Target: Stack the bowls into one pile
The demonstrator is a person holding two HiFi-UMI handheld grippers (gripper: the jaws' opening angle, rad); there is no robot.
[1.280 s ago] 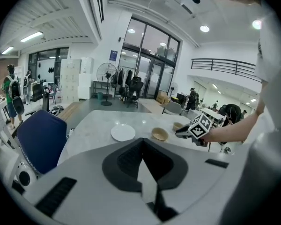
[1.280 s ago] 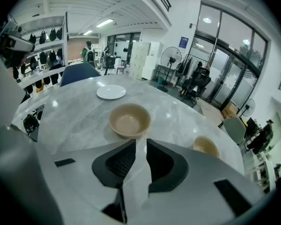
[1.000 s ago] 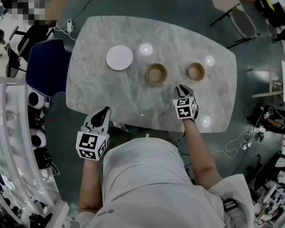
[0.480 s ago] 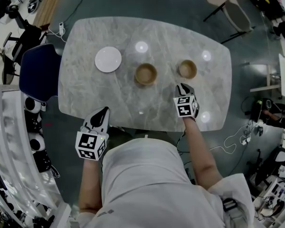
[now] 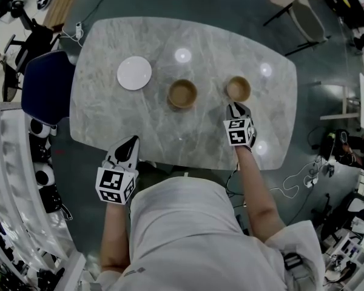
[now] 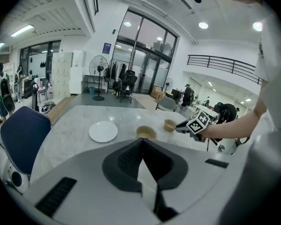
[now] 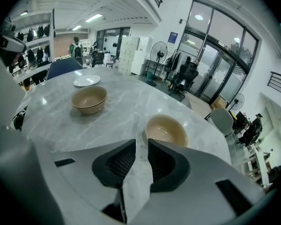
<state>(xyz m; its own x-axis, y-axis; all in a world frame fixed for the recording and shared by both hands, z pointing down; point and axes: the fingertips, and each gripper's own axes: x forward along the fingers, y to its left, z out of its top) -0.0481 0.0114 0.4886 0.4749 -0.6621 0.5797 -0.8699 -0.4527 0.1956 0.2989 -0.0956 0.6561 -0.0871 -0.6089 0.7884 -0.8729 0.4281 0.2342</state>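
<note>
The right gripper (image 5: 236,107), spread a little and empty, points at the bowl (image 5: 238,88) just in front, ready to grab it, while the left gripper (image 5: 131,143) hangs back, pressed together.

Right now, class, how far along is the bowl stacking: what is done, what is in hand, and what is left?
Done: nothing. The left bowl and the right bowl sit apart on the table. In hand: the right gripper, jaws slightly apart and empty, points at the right bowl's near rim. The left gripper is shut, by the table's near edge. Left: nest one bowl in the other.
</note>
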